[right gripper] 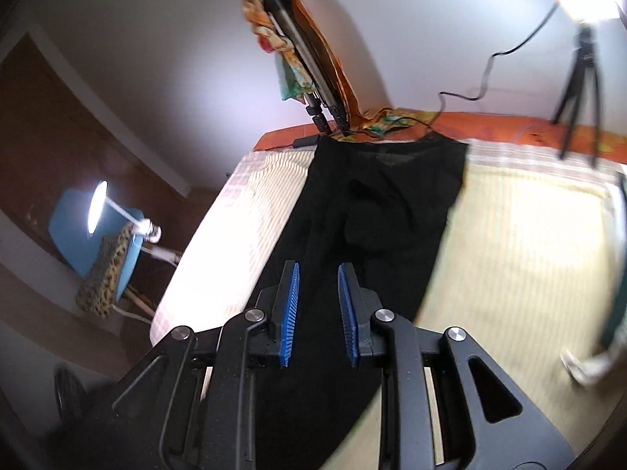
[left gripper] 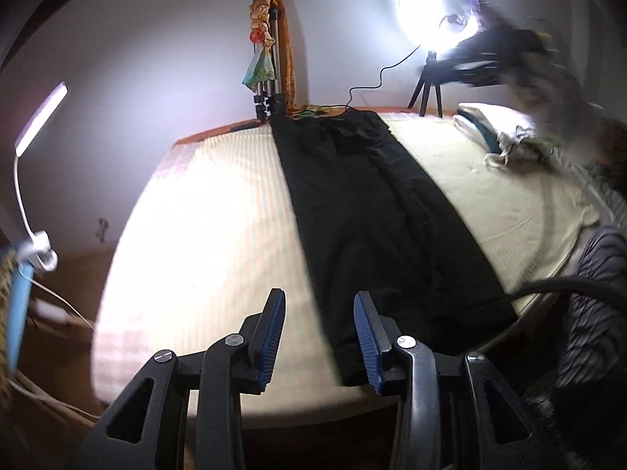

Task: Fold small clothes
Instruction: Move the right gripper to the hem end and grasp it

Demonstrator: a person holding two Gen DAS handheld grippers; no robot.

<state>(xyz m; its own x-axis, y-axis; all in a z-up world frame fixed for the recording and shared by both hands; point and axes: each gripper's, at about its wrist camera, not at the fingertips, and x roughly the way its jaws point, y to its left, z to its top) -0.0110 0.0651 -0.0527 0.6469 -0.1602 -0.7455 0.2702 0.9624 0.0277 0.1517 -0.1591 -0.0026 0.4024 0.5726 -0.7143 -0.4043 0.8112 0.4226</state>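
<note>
Ahead of both hand-held grippers, black trousers laid flat on the bed, long axis running straight away toward the far wall, waistband at the far end, leg hems at the near end. Seen from the right wrist, same black trousers stretching from under the fingers out to the orange bed edge.

Left hand-held gripper poised low over the near bed edge, pointing along the garment; jaws wide apart, gripping nothing, right finger over the hem, left finger over striped sheet. Whether the pads touch cloth: cannot tell.

Right hand-held gripper raised above the trouser legs, tilted downward along the same axis; jaws parted, a narrower gap, nothing clamped, dark fabric between and beneath.

Beyond, a lit ring light on its tripod far right; desk lamp far left.
</note>
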